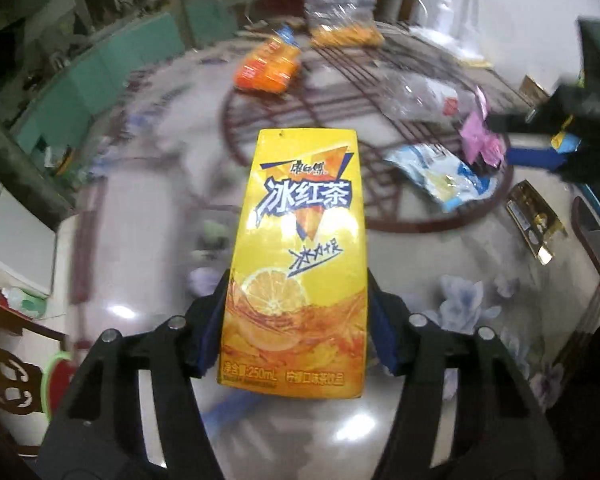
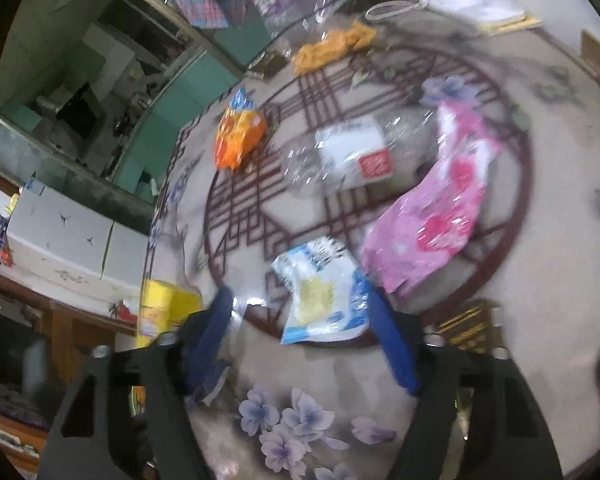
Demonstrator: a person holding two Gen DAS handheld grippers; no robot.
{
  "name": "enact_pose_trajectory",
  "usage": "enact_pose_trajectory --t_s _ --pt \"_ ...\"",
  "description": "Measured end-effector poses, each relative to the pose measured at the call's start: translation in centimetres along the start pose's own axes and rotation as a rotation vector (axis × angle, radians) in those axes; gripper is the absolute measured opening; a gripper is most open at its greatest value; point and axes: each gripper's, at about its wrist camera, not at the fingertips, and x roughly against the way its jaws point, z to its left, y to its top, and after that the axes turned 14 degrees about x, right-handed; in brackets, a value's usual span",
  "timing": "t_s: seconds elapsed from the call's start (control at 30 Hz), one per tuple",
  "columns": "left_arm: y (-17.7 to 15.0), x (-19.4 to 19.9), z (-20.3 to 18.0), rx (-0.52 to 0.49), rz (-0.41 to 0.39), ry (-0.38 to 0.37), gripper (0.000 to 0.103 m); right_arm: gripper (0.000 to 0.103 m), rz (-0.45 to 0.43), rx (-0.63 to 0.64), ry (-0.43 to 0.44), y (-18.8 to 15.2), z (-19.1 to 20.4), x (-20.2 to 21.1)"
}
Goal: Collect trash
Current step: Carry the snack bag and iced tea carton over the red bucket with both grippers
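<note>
yellow tea carton (image 1: 296, 264) is clamped at its lower half in my left fingers (image 1: 296, 332), lifted off the desk (image 1: 440, 264) for binning; right fingers (image 2: 300, 320) straddle a blue-white wrapper (image 2: 324, 292), not gripping.

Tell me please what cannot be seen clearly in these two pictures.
- Left wrist view: the table under the yellow tea carton, hidden by the carton held in the left gripper.
- Right wrist view: print on the blue-white wrapper and pink wrapper, lost in motion blur.
- Right wrist view: whether the right gripper touches the blue-white wrapper.
</note>
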Motion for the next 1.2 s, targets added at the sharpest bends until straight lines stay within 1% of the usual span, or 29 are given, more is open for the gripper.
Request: enact_pose_trajectory --t_s 0.07,0.13,0.2,0.23,0.3,0.37,0.5,0.53,0.57,0.6,0.63,0.67,0.7,0.77,0.8,0.87,0.93,1.0,1.1,1.2 --pt "0.0 1.3 1.7 0.019 -0.011 -0.014 0.059 0.060 0.033 0.042 -0.048 -0.2 0.8 -1.5" --pt "-0.2 2.0 2.9 0.042 -0.039 -0.010 0.059 0.061 0.050 0.079 -0.101 -0.4 1.4 -2.6" --pt "-0.1 2.1 4.3 0.071 -0.069 0.013 0.059 0.061 0.047 0.097 -0.141 -0.6 1.7 -3.3" --pt "-0.1 2.1 5.0 0.099 -0.075 0.011 0.059 0.061 0.043 0.101 -0.155 -0.6 1.7 -3.5" --pt "-0.3 2.0 6.1 0.169 -0.067 -0.015 0.059 0.061 0.034 0.116 -0.197 -0.6 1.5 -3.7" --pt "-0.2 2.2 7.1 0.228 -0.062 -0.058 0.059 0.066 0.039 0.123 -0.217 -0.6 1.4 -4.2" --pt "0.0 3.1 8.2 0.275 -0.097 -0.091 0.059 0.067 0.090 0.150 -0.252 -0.7 1.4 -6.2" --pt "0.0 3.4 8.6 0.297 -0.104 -0.104 0.059 0.068 0.104 0.175 -0.283 -0.9 1.5 -6.8" --pt "-0.1 3.5 8.9 0.319 -0.106 -0.117 0.059 0.067 0.102 0.199 -0.307 -1.0 1.7 -7.1" --pt "-0.1 3.6 9.1 0.332 -0.106 -0.123 0.059 0.065 0.099 0.222 -0.328 -1.0 2.0 -7.2" --pt "-0.2 3.7 9.4 0.343 -0.110 -0.122 0.059 0.053 0.099 0.257 -0.352 -1.1 2.5 -7.4" --pt "-0.3 3.7 9.6 0.347 -0.114 -0.114 0.059 0.037 0.097 0.287 -0.361 -1.1 3.0 -7.4" --pt "-0.3 3.9 9.8 0.349 -0.122 -0.099 0.059 0.011 0.107 0.317 -0.365 -1.1 3.6 -7.5" --pt "-0.4 4.0 10.3 0.350 -0.134 -0.081 0.059 0.010 0.110 0.354 -0.385 -1.3 4.4 -7.6" --pt "-0.4 4.2 10.6 0.356 -0.141 -0.081 0.059 0.010 0.112 0.357 -0.380 -1.3 4.6 -7.7" --pt "-0.5 4.7 11.2 0.368 -0.155 -0.074 0.059 0.009 0.106 0.340 -0.334 -1.5 5.0 -7.4" --pt "-0.6 5.1 11.8 0.372 -0.175 -0.054 0.059 0.008 0.077 0.343 -0.303 -1.3 6.0 -6.6" --pt "-0.6 5.6 12.3 0.376 -0.197 -0.039 0.058 0.008 0.026 0.389 -0.302 -1.2 8.0 -5.3" --pt "-0.8 6.1 13.1 0.393 -0.212 -0.055 0.058 0.008 -0.036 0.439 -0.274 -1.4 10.4 -3.6" --pt "-0.9 6.1 13.8 0.410 -0.200 -0.064 0.058 0.008 -0.079 0.496 -0.273 -2.1 12.5 -2.5"
